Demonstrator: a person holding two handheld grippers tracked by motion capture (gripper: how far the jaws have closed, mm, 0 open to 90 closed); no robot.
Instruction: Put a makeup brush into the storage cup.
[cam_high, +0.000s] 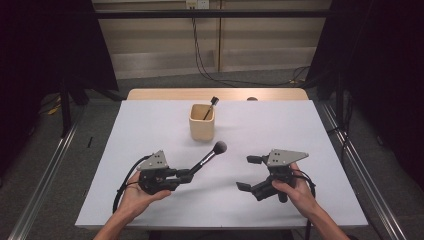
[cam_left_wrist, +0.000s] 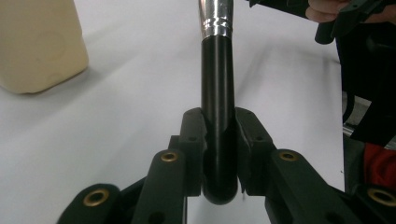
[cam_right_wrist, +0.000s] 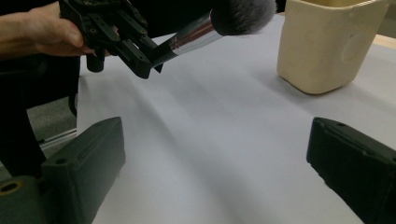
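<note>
Left gripper (cam_high: 186, 173) clamps the brush (cam_high: 209, 156), handle slanting up-right toward the cup (cam_high: 202, 122) at upper centre; right gripper (cam_high: 249, 173) gapes wide, holding nothing.

Your two handheld grippers are matte black: the left gripper (cam_high: 186, 174) and the right gripper (cam_high: 248, 173) each carry a grey three-cornered plate dotted with small dark holes, and a black cable loops from each body. Up close, the angular jaw links show brass-coloured bushings and small recessed screws. Your forearms are bare, with no sleeves showing.
</note>
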